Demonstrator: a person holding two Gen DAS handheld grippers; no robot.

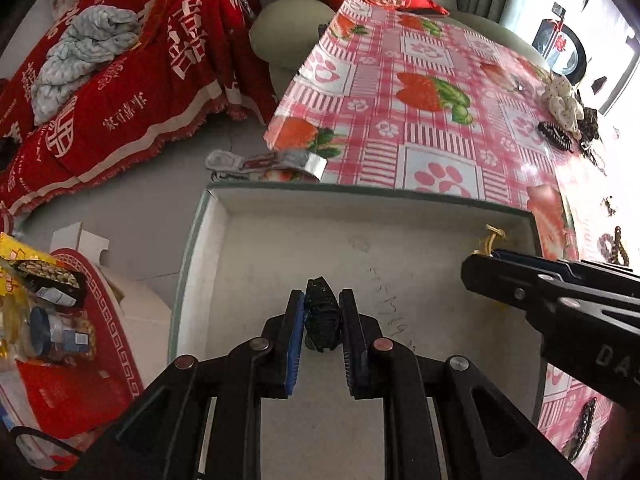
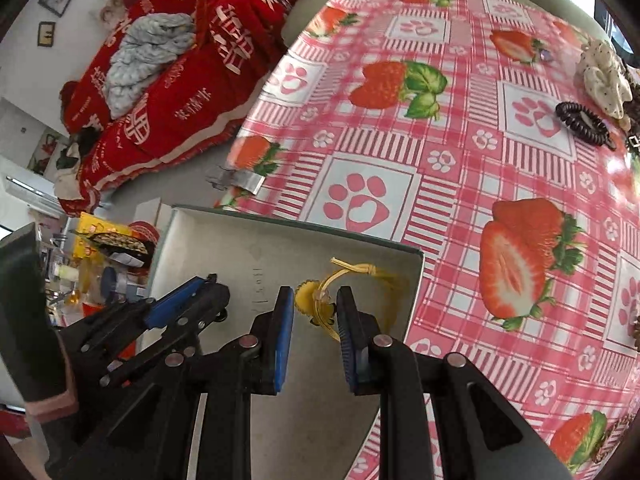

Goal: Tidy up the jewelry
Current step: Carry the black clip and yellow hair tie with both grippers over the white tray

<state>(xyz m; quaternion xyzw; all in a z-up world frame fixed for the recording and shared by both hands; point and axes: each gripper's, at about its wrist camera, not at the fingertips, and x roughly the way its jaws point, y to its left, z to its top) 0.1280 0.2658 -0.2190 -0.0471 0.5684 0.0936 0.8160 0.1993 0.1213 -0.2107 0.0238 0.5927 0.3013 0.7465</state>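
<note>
An open white box with a green rim (image 1: 360, 192) (image 2: 300, 224) lies at the table's near left corner. My left gripper (image 1: 321, 294) hangs over the box floor, shut on a black beaded bracelet (image 1: 322, 318) that stands upright between the blue pads. In the right wrist view the left gripper (image 2: 208, 284) shows at the left, held by a gloved hand (image 2: 32, 320). My right gripper (image 2: 315, 292) is over the box's right end, shut on a yellow cord bracelet (image 2: 310, 300) with a round yellow charm. The right gripper (image 1: 480, 262) comes in from the right, with the yellow cord (image 1: 494, 236) sticking out past its tip.
The table wears a pink strawberry oilcloth (image 1: 420, 120). A black coil hair tie (image 2: 584, 122) and a white scrunchie (image 2: 604, 76) lie far right, and dark bead bracelets (image 1: 612, 240) near the right edge. A red-covered sofa (image 1: 120, 80) and a box of snacks (image 1: 52, 312) stand left.
</note>
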